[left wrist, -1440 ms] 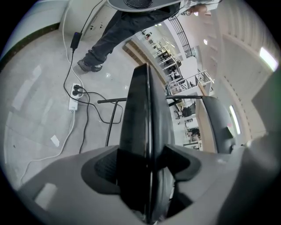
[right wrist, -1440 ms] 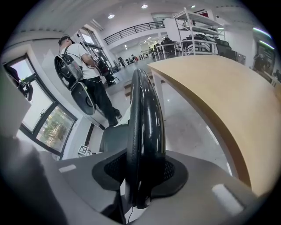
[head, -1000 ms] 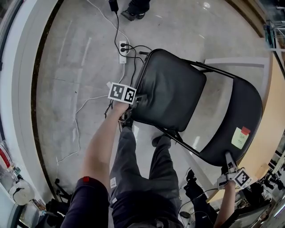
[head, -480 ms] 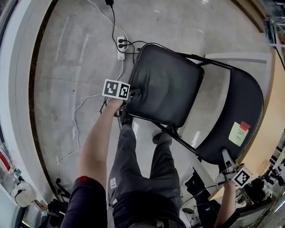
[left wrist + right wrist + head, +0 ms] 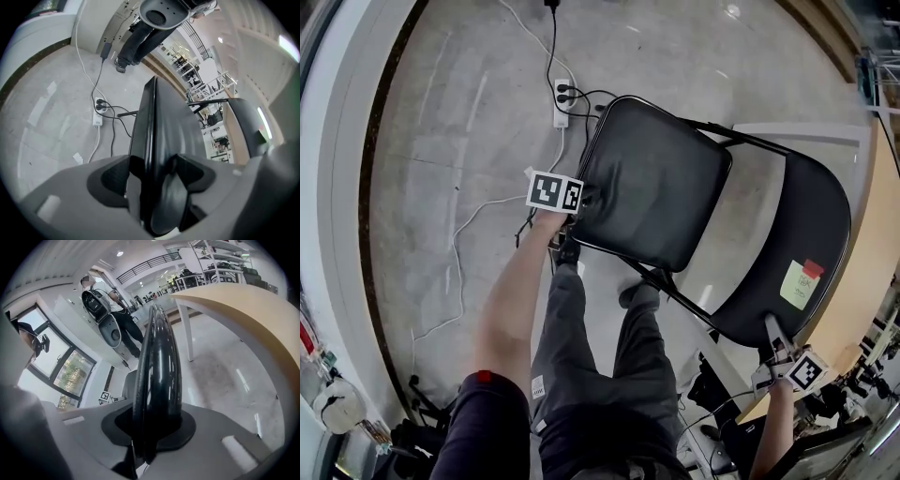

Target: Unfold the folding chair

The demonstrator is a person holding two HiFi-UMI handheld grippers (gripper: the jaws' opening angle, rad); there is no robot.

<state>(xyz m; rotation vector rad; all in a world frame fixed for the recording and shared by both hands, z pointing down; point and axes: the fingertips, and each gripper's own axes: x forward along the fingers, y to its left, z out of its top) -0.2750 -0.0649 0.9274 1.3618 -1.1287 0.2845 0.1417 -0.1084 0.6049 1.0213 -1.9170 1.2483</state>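
Note:
The folding chair stands open in front of me, with its black padded seat (image 5: pixel 656 183) in the middle of the head view and its black backrest (image 5: pixel 802 225) at the right. A yellow-green note with a red tab (image 5: pixel 800 284) is stuck on the backrest. My left gripper (image 5: pixel 584 199) is shut on the seat's near left edge. In the left gripper view that seat edge (image 5: pixel 152 117) runs between the pads of the left gripper (image 5: pixel 152 176). My right gripper (image 5: pixel 772 330) has just been closing and is shut on the backrest's rim (image 5: pixel 157 357).
A white power strip (image 5: pixel 562 97) with black and white cables lies on the grey floor beyond the seat. A pale wooden table (image 5: pixel 867 272) stands right behind the backrest. My legs (image 5: pixel 591 375) are under the seat's near edge. A person (image 5: pixel 123 317) stands far off.
The chair and both grippers stay in about the same place; only the view has shifted a little.

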